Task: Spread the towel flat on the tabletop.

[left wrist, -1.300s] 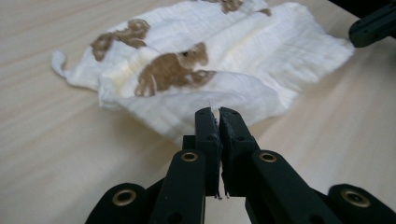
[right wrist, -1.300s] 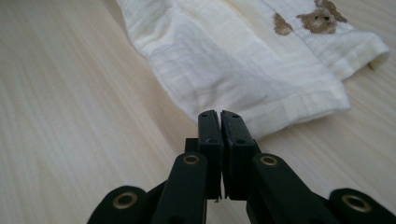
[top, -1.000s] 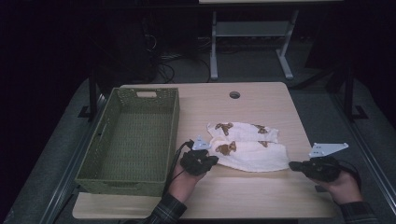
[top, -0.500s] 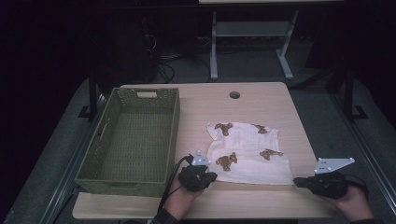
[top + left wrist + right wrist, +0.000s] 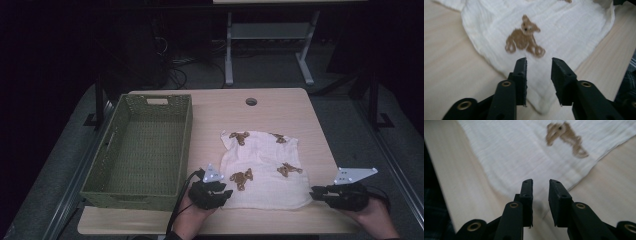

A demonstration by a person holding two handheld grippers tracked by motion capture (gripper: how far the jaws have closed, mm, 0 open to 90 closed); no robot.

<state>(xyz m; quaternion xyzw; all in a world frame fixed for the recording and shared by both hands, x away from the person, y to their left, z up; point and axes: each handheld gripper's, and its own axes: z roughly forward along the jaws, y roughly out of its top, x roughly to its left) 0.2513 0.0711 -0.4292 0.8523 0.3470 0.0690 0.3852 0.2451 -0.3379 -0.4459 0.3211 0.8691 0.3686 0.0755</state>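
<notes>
both grippers have just been opening: the left gripper and right gripper stand parted, nothing pinched, over the cloth's near corners (bear-printed).

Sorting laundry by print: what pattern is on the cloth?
White cloth printed with brown teddy bears, clearest in the left gripper view.

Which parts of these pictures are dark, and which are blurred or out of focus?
High view: surroundings beyond the table are nearly black. Left gripper view: bright, the cloth sharp farther off, its near corner soft. Right gripper view: the cloth's bear print is blurred; a dark shadow falls at the left edge.
</notes>
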